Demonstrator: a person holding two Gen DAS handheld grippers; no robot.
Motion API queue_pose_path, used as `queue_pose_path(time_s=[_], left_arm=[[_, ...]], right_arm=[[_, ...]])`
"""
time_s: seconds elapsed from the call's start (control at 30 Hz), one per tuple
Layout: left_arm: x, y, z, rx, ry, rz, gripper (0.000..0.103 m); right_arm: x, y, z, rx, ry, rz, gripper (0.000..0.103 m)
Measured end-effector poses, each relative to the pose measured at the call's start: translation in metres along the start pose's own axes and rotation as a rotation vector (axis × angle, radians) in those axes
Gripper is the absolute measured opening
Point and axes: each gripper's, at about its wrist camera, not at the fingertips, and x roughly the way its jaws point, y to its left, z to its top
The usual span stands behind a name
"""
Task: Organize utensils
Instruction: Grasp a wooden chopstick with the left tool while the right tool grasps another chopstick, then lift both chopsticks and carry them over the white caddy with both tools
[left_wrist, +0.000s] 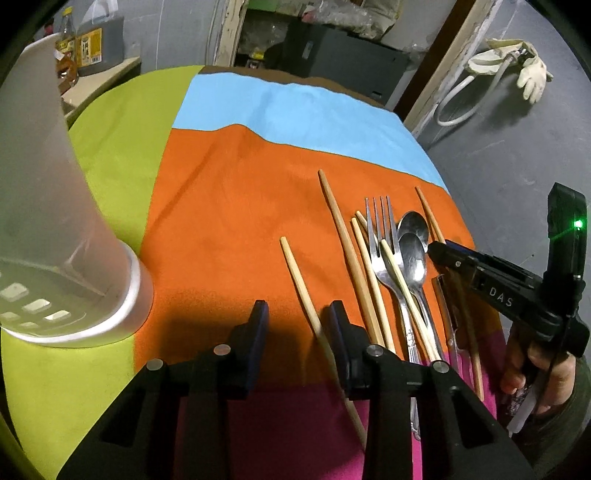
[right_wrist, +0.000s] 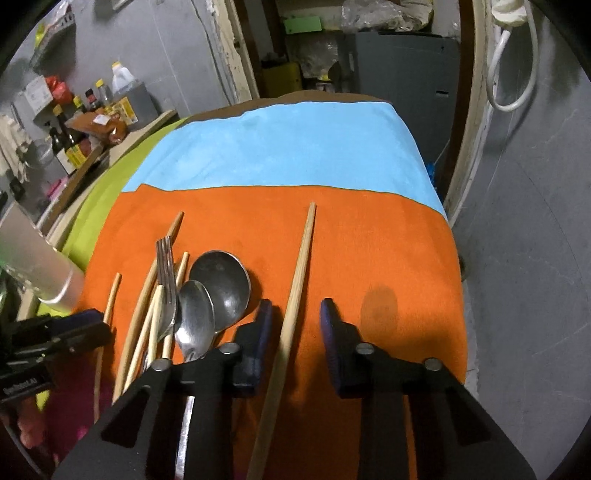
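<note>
Jaws of the left gripper stand partly open with a visible gap; one chopstick crosses that gap slantwise, close to the right finger, and neither pad can be seen pressing on it. Jaws of the right gripper likewise stand partly open, astride a separate chopstick that lies nearer the left finger than the right one; no pad contact shows there either. Both tools point steeply down at the cloth-covered table. Risk one: each stick sits off-centre between its pads, so a closing stroke is likely to push it sideways or pinch it at an angle, after which it may pivot and slip free on lifting. Risk two: the right gripper's left finger stands just beside the spoons, so a sideways drift could nudge them. The remaining utensils lie between the two tools: a fork, two spoons and several more chopsticks, overlapping on the orange panel. Risk three: the translucent holder cup stands close on the left tool's left side, on the green panel, and a careless swing toward it could tip it.
</note>
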Motion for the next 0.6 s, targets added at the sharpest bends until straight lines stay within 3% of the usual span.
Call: queue_pose_path(time_s=[0.13,0.33,0.6], left_arm=[[0.004,-0.006,0.0,0.0,0.026,-0.011,0.006],[0.002,-0.009,-0.005,-0.009,0.001,-0.021,0.003],[-0.034,-0.011,-0.028,0.012,-0.174,-0.045,0.003]], right_arm=[[0.001,0.0,0.002,0.008,0.013,-0.001,0.01],[-0.001,-0.006,0.001,0.046,0.006,0.049,0.007],[-0.032,0.001,-0.013,0.079,-0.119,0.103,0.005]])
